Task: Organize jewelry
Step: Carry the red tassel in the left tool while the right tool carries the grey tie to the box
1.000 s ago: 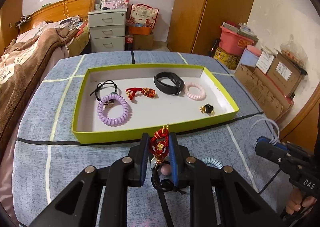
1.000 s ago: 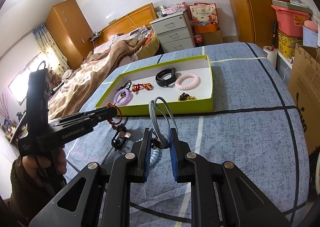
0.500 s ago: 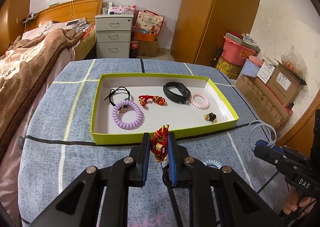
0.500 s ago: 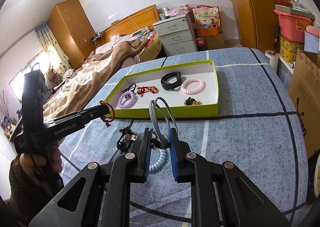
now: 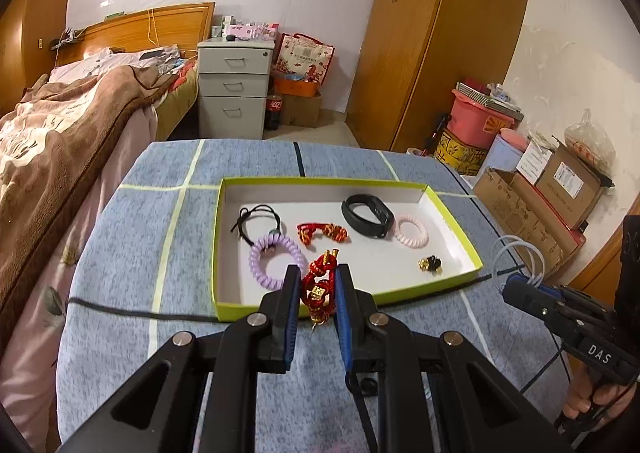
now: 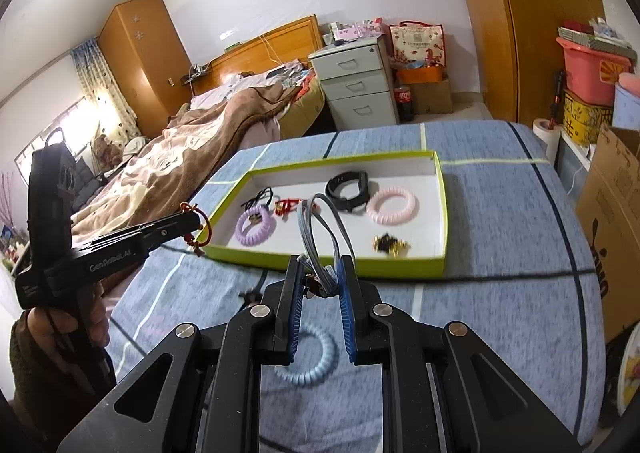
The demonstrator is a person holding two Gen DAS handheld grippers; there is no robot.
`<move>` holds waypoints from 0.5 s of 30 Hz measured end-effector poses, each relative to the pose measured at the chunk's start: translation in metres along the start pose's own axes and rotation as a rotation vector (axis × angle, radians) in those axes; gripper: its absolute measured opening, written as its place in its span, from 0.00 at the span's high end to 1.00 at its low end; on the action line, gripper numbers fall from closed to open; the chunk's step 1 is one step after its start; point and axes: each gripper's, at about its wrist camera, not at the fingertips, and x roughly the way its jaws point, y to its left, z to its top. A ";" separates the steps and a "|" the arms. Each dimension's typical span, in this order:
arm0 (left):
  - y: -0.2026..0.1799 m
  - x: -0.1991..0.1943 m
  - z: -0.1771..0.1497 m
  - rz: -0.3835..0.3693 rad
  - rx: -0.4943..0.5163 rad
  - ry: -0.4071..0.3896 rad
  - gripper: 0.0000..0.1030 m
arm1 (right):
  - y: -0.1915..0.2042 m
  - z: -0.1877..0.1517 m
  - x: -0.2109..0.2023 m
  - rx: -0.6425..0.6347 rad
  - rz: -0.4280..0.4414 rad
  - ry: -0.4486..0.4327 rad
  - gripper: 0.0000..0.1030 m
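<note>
A lime-green tray (image 5: pixel 224 253) (image 6: pixel 443 213) on the blue cloth holds a purple coil tie (image 5: pixel 273 262), black cord tie (image 5: pixel 260 222), red knot charm (image 5: pixel 322 232), black band (image 5: pixel 366 215), pink coil tie (image 5: pixel 411 231) and a gold-black piece (image 5: pixel 430 263). My left gripper (image 5: pixel 318 285) is shut on a red braided bracelet (image 5: pixel 318 289), held above the tray's near edge. My right gripper (image 6: pixel 319 279) is shut on a grey-blue looped hair tie (image 6: pixel 320 229), held in front of the tray.
A pale blue coil tie (image 6: pixel 312 357) and a small dark item (image 6: pixel 250 295) lie on the cloth below my right gripper. A bed (image 5: pixel 60 125) lies to the left, drawers (image 5: pixel 234 87) behind, boxes (image 5: pixel 560 189) to the right.
Both grippers have risen with their loads. The tray now appears farther off and smaller in both views. The left gripper's bracelet has lifted clear of the cloth.
</note>
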 end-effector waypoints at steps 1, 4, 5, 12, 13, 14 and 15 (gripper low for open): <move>0.001 0.002 0.002 -0.002 0.000 0.001 0.83 | 0.000 0.002 0.002 -0.003 -0.005 0.002 0.83; 0.002 0.009 0.009 -0.008 -0.001 0.007 0.83 | -0.002 0.010 0.012 -0.008 -0.015 0.011 0.83; 0.002 0.011 0.012 -0.009 -0.004 0.008 0.83 | -0.002 0.012 0.016 -0.012 -0.018 0.017 0.83; 0.003 0.034 0.028 -0.023 0.001 0.028 0.83 | -0.003 0.019 0.042 -0.028 -0.014 0.066 0.83; 0.003 0.037 0.030 -0.022 0.005 0.029 0.83 | -0.004 0.020 0.046 -0.031 -0.017 0.075 0.83; 0.003 0.041 0.032 -0.023 0.006 0.034 0.83 | -0.004 0.021 0.052 -0.035 -0.021 0.086 0.83; 0.003 0.045 0.033 -0.027 0.006 0.041 0.83 | -0.004 0.021 0.055 -0.037 -0.021 0.093 0.83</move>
